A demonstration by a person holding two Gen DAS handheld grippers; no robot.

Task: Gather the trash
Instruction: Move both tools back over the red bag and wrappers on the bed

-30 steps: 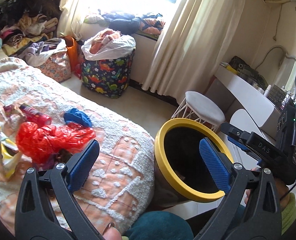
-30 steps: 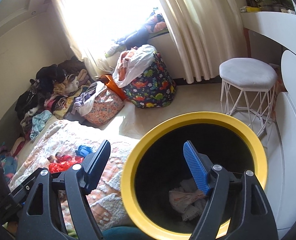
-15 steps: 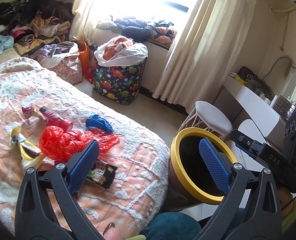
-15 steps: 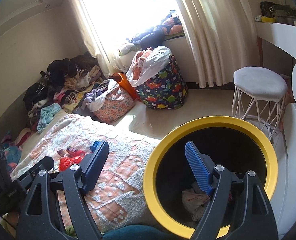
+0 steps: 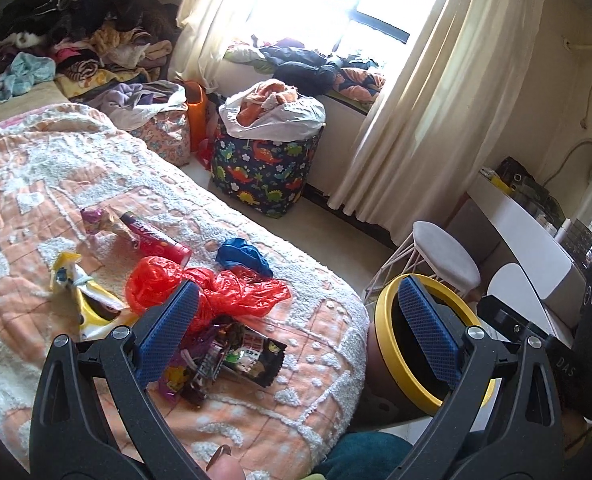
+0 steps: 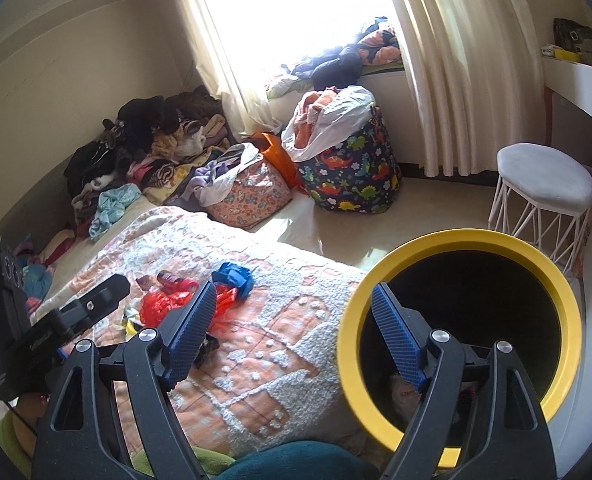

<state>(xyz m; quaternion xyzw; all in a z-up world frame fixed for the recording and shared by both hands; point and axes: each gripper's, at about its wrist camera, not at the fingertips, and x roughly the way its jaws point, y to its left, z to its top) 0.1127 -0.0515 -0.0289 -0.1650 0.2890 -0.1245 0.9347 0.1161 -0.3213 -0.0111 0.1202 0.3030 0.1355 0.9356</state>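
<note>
Right now both tools hang in the air with nothing in them: the left gripper point(image 5: 296, 326) has its blue pads spread wide over the litter on the bed point(image 5: 48, 184), and the right gripper point(image 6: 296, 330) is just as wide, hovering by the rim of the yellow-rimmed bin point(image 6: 567, 304) that stands against the bed's corner. Nearest the left one is the dark snack wrapper point(image 5: 248, 356), lying flat with the crumpled red plastic bag point(image 5: 236, 288) touching its far edge; a blue scrap point(image 5: 242, 254), a pink tube point(image 5: 156, 236) and a yellow wrapper point(image 5: 84, 304) lie further up the quilt. To my eye the sensible pick is that red bag, since it stands up in folds a pad can bite. I'd come straight down over its bunched middle, close firmly so thin film does not slip out, and keep the lower pad from snagging the tufted quilt. Some trash seems to lie in the bin already, so the drop is short
</note>
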